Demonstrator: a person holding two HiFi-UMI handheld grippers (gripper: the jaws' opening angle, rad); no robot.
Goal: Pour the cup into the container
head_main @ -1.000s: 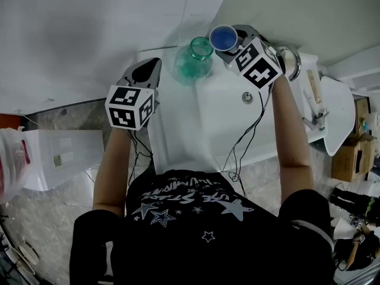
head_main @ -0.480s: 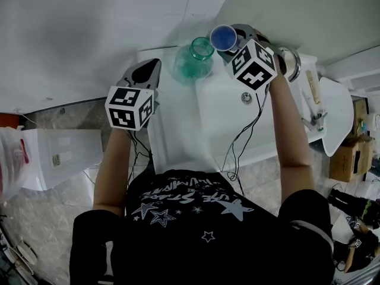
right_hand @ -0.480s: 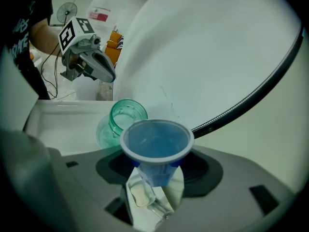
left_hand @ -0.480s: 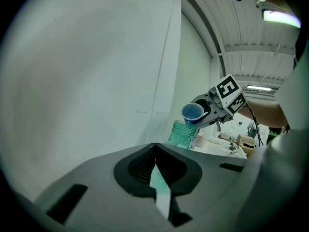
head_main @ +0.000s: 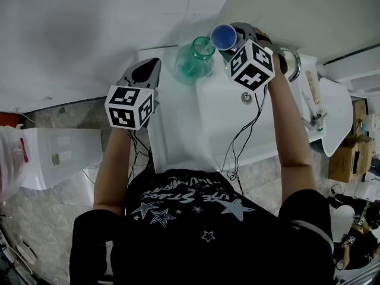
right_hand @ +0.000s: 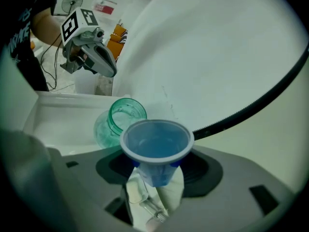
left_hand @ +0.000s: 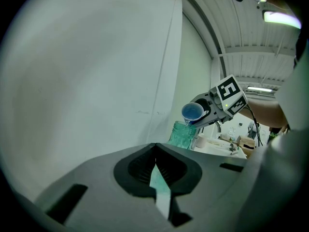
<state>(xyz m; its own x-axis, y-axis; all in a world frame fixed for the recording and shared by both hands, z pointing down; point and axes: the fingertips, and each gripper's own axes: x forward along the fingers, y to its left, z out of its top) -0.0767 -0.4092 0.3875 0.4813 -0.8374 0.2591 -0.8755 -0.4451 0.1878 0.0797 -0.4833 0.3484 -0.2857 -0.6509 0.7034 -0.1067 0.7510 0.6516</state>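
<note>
We see the right gripper [head_main: 231, 43] raised over the back of the white counter [head_main: 208, 120], close to the wall [head_main: 119, 22]. Its 2 jaws pinch the blue cup [right_hand: 155, 141] low on its body, 1 pad on each side, so the wide rim sits clear above them. The cup is tipped over, its open mouth turned toward the left side. From the left gripper view, the lower edge of its rim hangs just above the mouth of the glass jar [head_main: 195, 61]. We cannot tell from any view whether liquid is running out. The cup's inside looks blue throughout.

The glass jar is teal, stands upright on the counter against the wall, and has no lid on it. It sits between the 2 grippers, much nearer the right one.

The left gripper [left_hand: 155, 151] hangs well to the left of the jar, off the counter's edge, pointing toward the wall. Its jaws are pressed together at the tips with nothing between them.

A round metal fitting [head_main: 247, 97] lies in the counter, nearer the person than the cup.
</note>
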